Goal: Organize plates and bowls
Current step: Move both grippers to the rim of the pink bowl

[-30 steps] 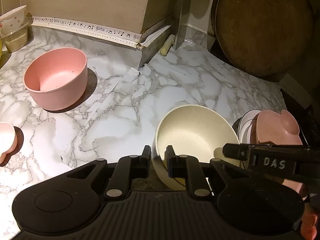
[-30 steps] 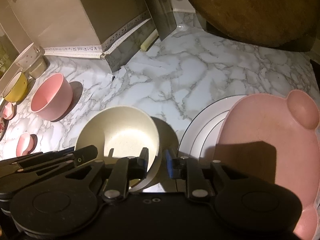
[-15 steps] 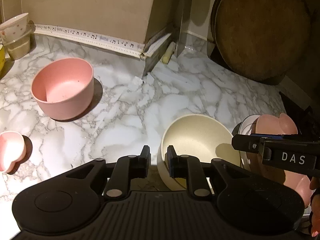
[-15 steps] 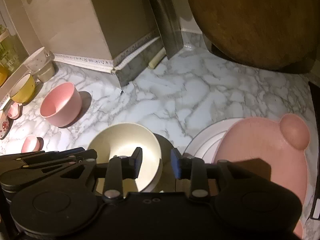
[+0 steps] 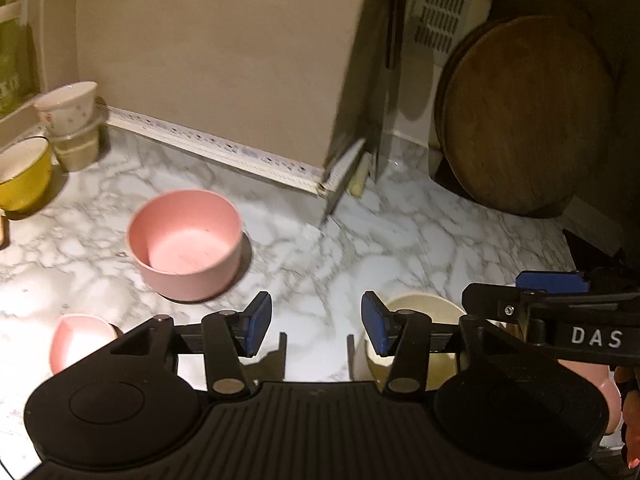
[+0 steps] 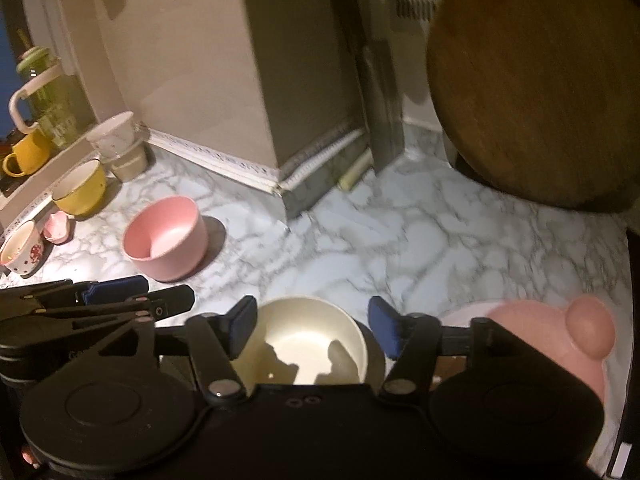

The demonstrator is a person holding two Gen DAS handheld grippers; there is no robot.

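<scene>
On the marble surface (image 6: 460,248), far left, pink bowl (image 6: 165,238) stands alone. Cream bowl (image 6: 310,338) sits centre, just left of the pink eared plate (image 6: 560,340). Left gripper (image 5: 316,326) and right gripper (image 6: 312,330) both released, jaws just opened, nothing between pads.

We see only the far rim of the cream bowl (image 5: 420,308) in the left wrist view; the left gripper's (image 5: 316,328) body covers the rest. In the right wrist view the right gripper (image 6: 312,330) hides that bowl's near side and most of the pink bear-eared plate (image 6: 560,340). The white plate (image 6: 464,314) beneath shows as a sliver. The round wooden board (image 6: 532,80) is cut off by the upper right edge and blurred. We cannot read the pattern on the counter's (image 6: 400,248) edge strip (image 5: 208,140).
</scene>
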